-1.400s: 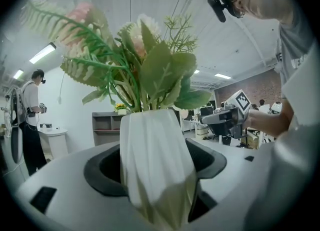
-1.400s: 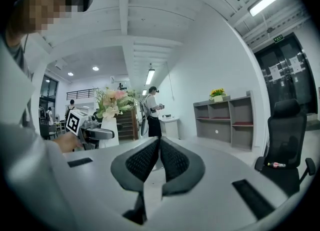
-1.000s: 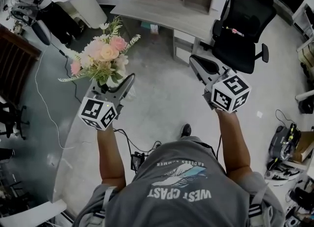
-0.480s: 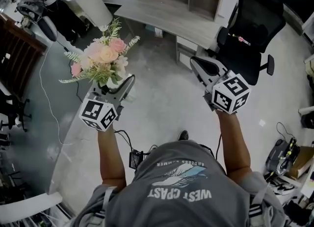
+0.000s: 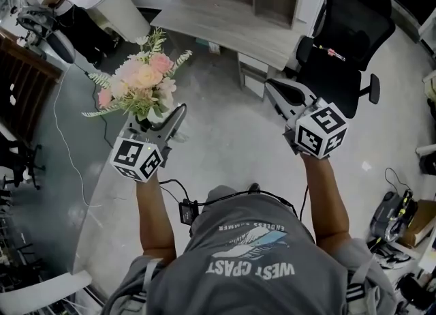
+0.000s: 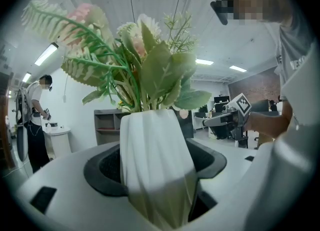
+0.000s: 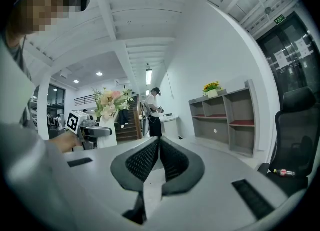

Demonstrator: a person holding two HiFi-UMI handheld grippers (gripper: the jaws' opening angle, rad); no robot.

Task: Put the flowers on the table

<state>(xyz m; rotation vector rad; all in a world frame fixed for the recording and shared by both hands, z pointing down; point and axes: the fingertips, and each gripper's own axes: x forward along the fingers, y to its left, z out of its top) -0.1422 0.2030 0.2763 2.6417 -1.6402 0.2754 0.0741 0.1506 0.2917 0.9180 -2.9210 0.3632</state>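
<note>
Little changed since a second ago: shoe ahead of the shirt drawn back almost out of sight, a black cable [image 5: 235, 194] now looped along the shirt's edge, grippers and bouquet at the same place in the head view.

Nearest, the left gripper [image 5: 158, 120]: fingers [image 6: 100, 167] spread wide and clamped round the white vase [image 6: 156, 160], with the flowers [image 5: 139, 78] upright above it. Carried in the air over the floor, not yet on any counter. Beside it and well apart, the right gripper [image 5: 272, 90]: fingers pressed together on nothing, held out level.

Further off, a grey counter [image 5: 225, 24] with shelving behind it and a black office chair [image 5: 347, 41] to its right.

Likely trouble from here:
- **Slipping grip:** looks a smooth, twisted vase, top-heavy under the bunch, so could slip or tilt between the fingers if jolted mid-stride.
- **Snagging:** could catch the trailing cable with a foot or an arm and jerk the load.
- **Brushing the shelving:** may push leaves against it on the way in and shove the vase askew.
- **Early release:** could topple if let go before the base sits flat, or if set too near the counter's edge.
</note>
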